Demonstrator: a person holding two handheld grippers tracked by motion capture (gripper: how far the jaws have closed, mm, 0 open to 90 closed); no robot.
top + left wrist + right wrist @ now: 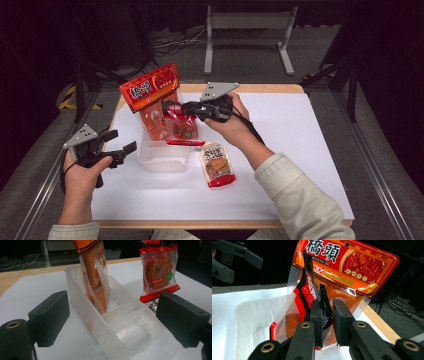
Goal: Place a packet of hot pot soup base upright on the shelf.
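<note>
right gripper (172, 107) – jaws pinched on the small snack pack (183, 125), hanging it over the clear bin (162, 159) to drop in | big orange pouch (154, 97) already propped inside | left gripper (121, 145) – jaws wide open, waiting beside the bin | spare pack (218, 165) on the table (295, 145)

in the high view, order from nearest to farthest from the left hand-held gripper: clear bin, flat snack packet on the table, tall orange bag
From the left hand-held gripper:
1. clear bin, just to its right.
2. tall orange bag, standing in the bin's far end.
3. flat snack packet, lying right of the bin.
Two and three are close.
</note>
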